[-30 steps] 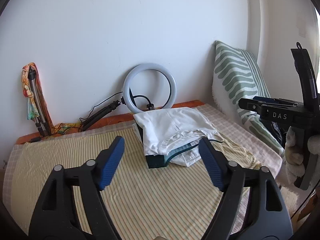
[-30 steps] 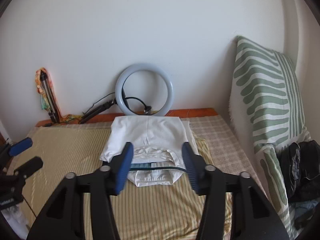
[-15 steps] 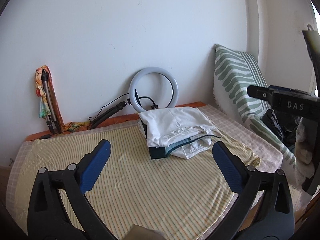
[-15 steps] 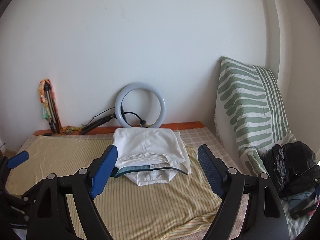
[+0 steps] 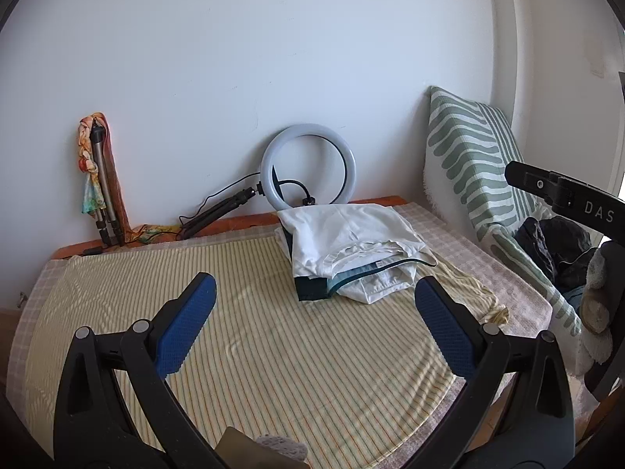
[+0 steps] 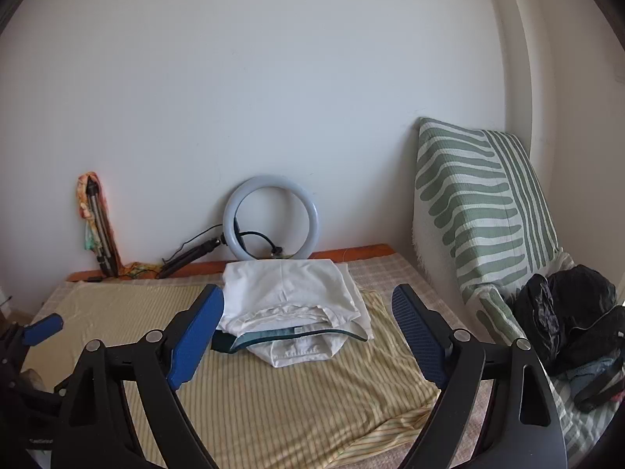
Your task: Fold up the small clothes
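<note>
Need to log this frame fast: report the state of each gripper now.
Left gripper: open, holding nothing.
Right gripper: open, holding nothing; the folded clothes pile lies beyond it.

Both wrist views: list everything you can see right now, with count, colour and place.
Folded clothes: one stack, white with a dark teal piece, far middle of the bed.
Striped sheet: one, yellow, spread over the bed.
Checked cover: one, beige, under the sheet.
Ring light: one, white, leaning on the wall behind the stack.
Small tripod: one, black, left of the ring light.
Folded tripod: one, grey, with colourful cloth, far left against the wall.
Pillow: one, green-and-white, upright at right.
Dark clothes pile: one, black, below the pillow.
Left claw: open, blue pads.
Right claw: open, blue pads.
</note>
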`<state>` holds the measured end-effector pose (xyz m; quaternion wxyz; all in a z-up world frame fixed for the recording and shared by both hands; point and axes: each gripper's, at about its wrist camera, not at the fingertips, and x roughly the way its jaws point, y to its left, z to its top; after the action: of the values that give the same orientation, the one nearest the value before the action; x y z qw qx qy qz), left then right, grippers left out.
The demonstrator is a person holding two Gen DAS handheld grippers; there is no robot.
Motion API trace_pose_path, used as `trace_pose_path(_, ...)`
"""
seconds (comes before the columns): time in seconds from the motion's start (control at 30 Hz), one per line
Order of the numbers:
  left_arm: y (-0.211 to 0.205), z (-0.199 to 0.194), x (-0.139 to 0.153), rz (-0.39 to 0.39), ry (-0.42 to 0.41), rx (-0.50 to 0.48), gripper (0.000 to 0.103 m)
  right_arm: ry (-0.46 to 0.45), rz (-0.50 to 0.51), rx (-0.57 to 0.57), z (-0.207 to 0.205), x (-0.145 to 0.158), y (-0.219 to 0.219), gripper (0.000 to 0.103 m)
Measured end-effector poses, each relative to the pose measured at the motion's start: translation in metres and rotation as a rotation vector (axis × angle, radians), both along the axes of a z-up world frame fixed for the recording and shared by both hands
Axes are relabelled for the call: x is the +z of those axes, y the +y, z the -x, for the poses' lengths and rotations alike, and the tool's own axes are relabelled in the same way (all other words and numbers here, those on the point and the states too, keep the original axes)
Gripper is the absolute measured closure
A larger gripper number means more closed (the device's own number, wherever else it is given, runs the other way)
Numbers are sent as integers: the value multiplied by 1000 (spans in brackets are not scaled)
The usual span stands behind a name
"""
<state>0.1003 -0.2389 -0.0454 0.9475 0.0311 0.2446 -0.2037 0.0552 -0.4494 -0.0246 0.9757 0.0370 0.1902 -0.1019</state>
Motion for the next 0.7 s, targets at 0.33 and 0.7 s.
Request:
trace_pose_path(0.33, -2, 2, -2, -31, -9, -7, 0, 5, 26, 10, 0, -7, 8, 14)
trace_pose_path(0.7, 1, 4, -3, -24, -21, 4, 0, 9, 31, 19, -3, -10, 9, 14)
